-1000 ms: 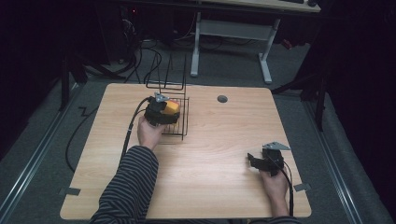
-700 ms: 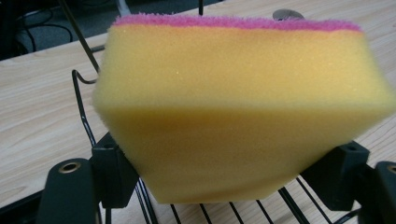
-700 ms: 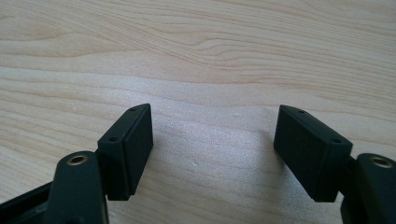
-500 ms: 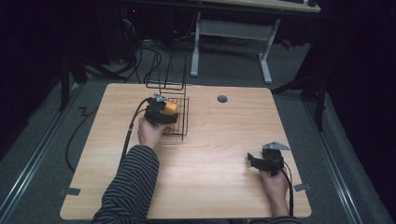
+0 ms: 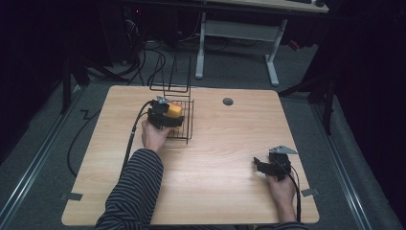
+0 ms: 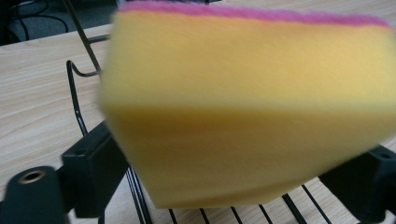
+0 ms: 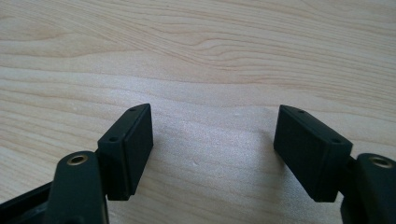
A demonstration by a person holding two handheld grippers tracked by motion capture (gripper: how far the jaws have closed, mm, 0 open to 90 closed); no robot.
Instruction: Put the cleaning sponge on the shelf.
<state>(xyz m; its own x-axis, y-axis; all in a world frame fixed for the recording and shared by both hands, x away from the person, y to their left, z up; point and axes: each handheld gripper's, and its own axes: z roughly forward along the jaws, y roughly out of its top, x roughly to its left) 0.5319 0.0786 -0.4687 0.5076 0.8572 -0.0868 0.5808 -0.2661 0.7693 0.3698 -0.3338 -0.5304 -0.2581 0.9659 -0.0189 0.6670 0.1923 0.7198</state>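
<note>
Overhead, left hand-held gripper [image 5: 168, 114] clamps sponge [image 5: 174, 110]; right hand-held gripper [image 5: 261, 166] gapes above wooden table [image 5: 225, 143].

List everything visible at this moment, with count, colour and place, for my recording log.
sponge: 1, yellow with a pink top layer, held over the wire rack
wire rack: 1, black, far left part of the table
table: 1, light wood, centre of the high view
grommet: 1, grey, far edge of the table
desk frame: 1, white, on the floor beyond the table
left hand-held gripper: 1, black, shut on the sponge at the rack
right hand-held gripper: 1, black, jaws apart over bare wood, near right
striped sleeve: 1, dark, left forearm
</note>
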